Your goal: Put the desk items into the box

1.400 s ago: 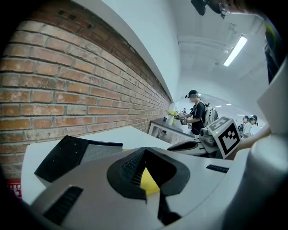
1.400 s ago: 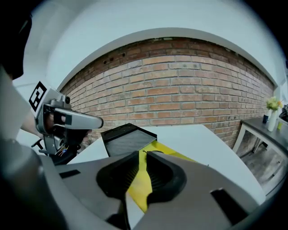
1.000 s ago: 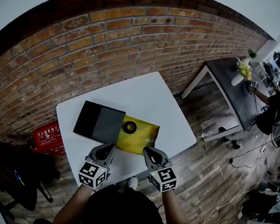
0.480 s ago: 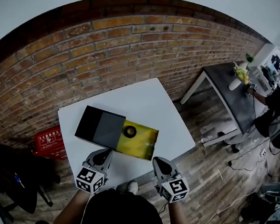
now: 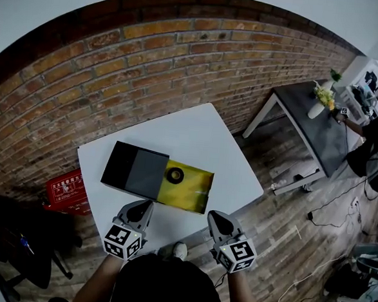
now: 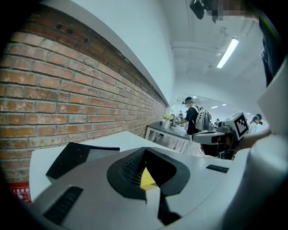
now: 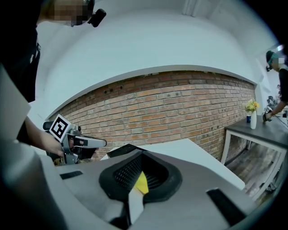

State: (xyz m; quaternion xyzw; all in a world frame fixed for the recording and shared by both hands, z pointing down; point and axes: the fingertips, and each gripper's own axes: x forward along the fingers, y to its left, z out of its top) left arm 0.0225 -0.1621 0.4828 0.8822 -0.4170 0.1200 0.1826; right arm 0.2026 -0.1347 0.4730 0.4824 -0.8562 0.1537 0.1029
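Sitting in glossy yellow box: black ring, possibly tape.

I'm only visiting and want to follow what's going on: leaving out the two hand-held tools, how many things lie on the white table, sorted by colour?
Black: 2 (box cover; ring-shaped roll)
Yellow: 1 (open tray, with the roll lying in it)
Total: 3
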